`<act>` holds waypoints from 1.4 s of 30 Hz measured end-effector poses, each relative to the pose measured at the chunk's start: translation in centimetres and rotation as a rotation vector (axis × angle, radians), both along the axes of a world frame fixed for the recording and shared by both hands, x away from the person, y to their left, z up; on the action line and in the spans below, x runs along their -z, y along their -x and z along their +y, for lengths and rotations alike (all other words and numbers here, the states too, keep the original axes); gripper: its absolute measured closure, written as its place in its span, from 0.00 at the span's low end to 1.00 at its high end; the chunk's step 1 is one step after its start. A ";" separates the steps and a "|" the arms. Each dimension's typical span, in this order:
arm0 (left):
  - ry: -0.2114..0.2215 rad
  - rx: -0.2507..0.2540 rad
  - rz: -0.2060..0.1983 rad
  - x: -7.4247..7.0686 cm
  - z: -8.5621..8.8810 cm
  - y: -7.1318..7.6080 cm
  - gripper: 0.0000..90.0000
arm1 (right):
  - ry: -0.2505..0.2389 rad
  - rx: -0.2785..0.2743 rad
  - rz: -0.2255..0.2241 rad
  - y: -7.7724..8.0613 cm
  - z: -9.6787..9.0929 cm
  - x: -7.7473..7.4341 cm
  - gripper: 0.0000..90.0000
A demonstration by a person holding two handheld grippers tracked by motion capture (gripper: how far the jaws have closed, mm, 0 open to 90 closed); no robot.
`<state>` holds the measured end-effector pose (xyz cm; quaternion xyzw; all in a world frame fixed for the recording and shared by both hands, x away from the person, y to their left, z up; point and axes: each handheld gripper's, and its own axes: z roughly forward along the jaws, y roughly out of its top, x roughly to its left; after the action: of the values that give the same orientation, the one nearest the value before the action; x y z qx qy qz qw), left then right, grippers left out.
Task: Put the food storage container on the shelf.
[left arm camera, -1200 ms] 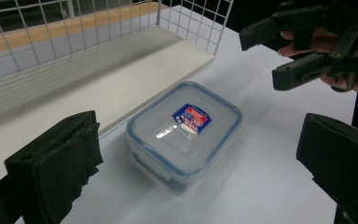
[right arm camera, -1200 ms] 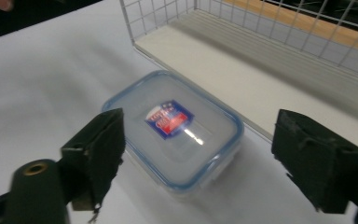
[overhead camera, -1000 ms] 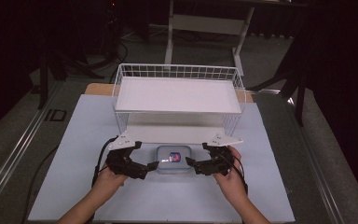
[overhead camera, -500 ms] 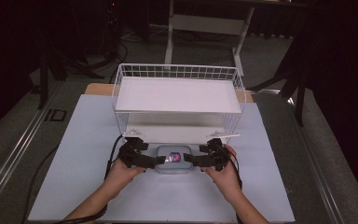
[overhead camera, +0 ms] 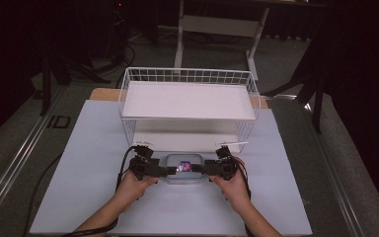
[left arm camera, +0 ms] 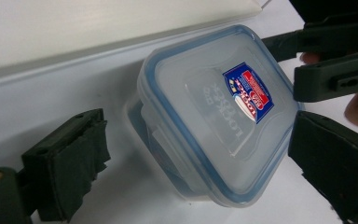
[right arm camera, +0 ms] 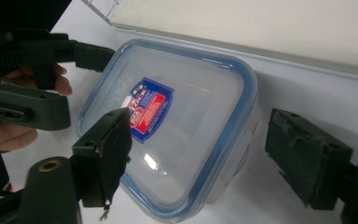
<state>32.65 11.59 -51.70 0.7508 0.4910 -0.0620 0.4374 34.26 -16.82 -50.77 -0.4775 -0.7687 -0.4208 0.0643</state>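
Observation:
A clear plastic container [overhead camera: 183, 169] with a blue-rimmed lid and a red and blue label lies on the white table near the front. My left gripper [overhead camera: 164, 171] reaches in from its left end and my right gripper [overhead camera: 203, 171] from its right end. In the left gripper view the container [left arm camera: 214, 116] lies between the jaws of my left gripper [left arm camera: 196, 140], which have just been closing, with a gap still at the left pad. In the right gripper view the container [right arm camera: 168, 121] sits between my right gripper's [right arm camera: 205, 140] jaws, also just closing, with the right pad apart from it.
A white wire basket [overhead camera: 128, 94] holding a white shelf stands just behind the container. The white table cover [overhead camera: 89, 148] spreads to both sides. Cables trail from each gripper toward the person's hands. A metal stand [overhead camera: 217, 24] is on the floor beyond.
Both hands have come down and inward toward the container. The grippers, earlier apart beside it, now have their jaws around its two ends.

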 end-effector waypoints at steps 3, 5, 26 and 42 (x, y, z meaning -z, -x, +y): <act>0.000 0.005 0.027 0.5 -0.1 -0.1 0.16 | -0.004 0.003 0.024 -0.1 0.2 0.3 0.30; 0.008 0.003 0.046 0.8 -0.1 -0.2 0.18 | 0.007 0.003 0.020 -0.1 0.4 0.3 0.32; 0.052 0.002 0.093 0.9 -0.4 0.2 0.37 | -0.042 0.054 0.173 -0.6 0.1 0.8 0.39; -0.016 -0.032 0.031 -0.3 -1.1 2.0 0.44 | 0.000 0.060 0.096 1.2 0.3 -0.2 0.44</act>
<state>30.69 10.50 -51.38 0.7454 0.5101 -0.0626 0.4245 33.08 -16.51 -50.54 -0.5199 -0.7501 -0.3990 0.0886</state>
